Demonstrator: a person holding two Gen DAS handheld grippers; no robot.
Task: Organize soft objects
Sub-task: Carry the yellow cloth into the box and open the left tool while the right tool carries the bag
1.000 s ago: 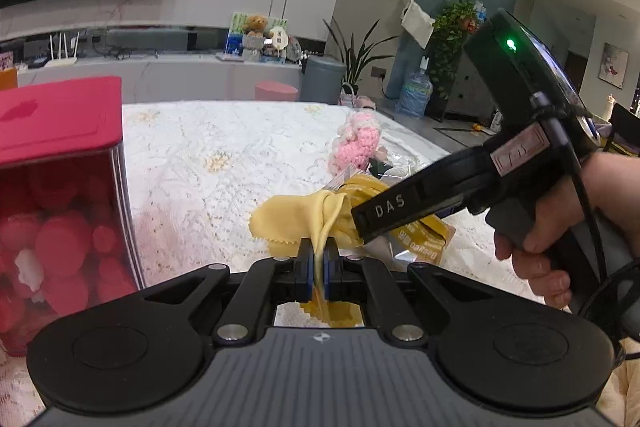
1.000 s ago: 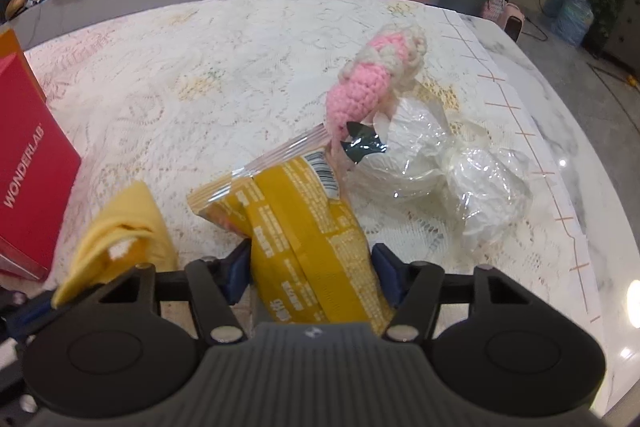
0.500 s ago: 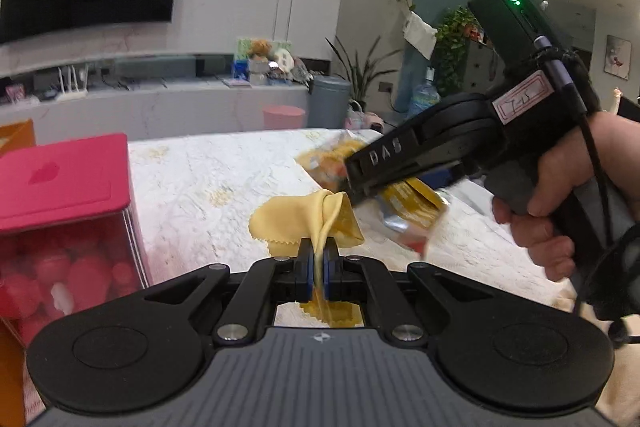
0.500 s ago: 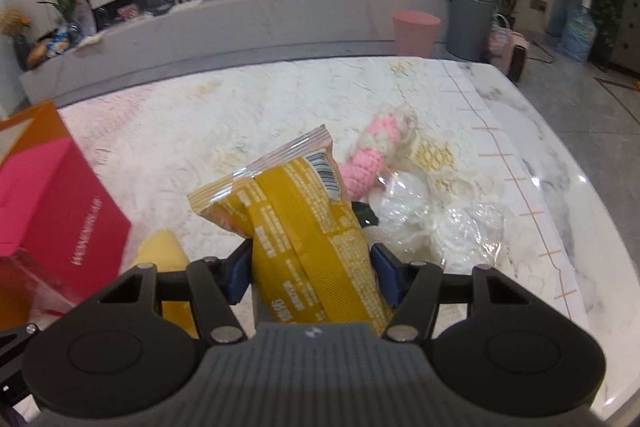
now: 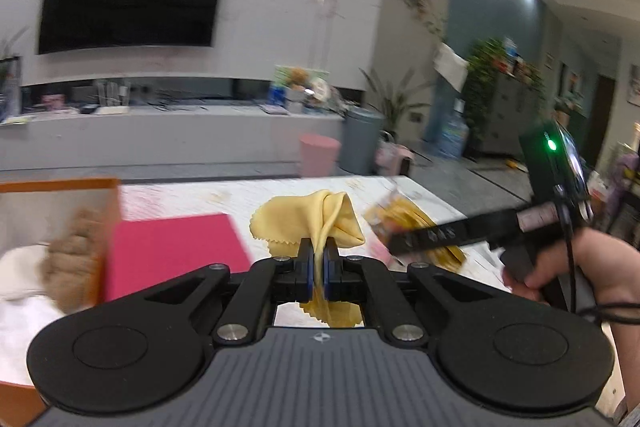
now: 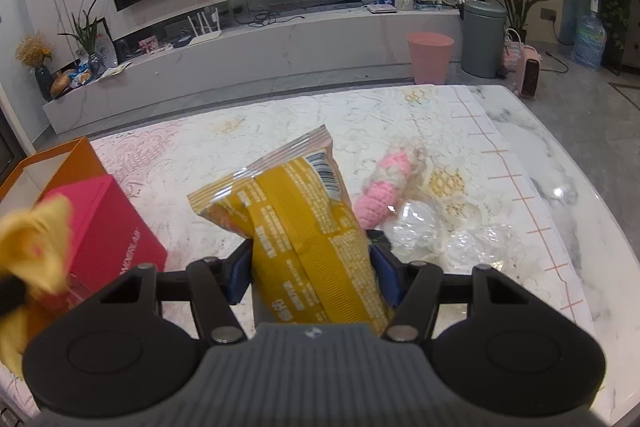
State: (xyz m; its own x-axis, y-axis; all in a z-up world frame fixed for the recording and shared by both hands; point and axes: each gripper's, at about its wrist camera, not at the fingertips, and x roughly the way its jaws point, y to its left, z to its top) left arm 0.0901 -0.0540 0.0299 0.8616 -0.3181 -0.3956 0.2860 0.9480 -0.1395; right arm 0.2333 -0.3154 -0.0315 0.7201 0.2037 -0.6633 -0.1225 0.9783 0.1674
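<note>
A: While both tools hang above the lace-covered white table (image 6: 280, 131), left gripper (image 5: 319, 263) is clamped tight on the thin yellow zigzag-edged cloth (image 5: 316, 215), cloth clear of the surface.

B: Right one?

A: Right gripper (image 6: 310, 267) is pinched on the yellow crinkly snack bag (image 6: 296, 227), bag upright between the blue pads.

B: Rest?

A: Pink crocheted toy (image 6: 384, 187) and crumpled clear plastic bag (image 6: 452, 239) lie on the table. Pink lidded box (image 6: 108, 227) and orange open box (image 5: 60, 187) sit left.

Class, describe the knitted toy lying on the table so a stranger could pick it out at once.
Find the white lace tablecloth on the marble table. Past the yellow snack packet in the right gripper lies a pink-and-cream crocheted toy, beside crumpled clear plastic. It is the only knitted thing there.
</note>
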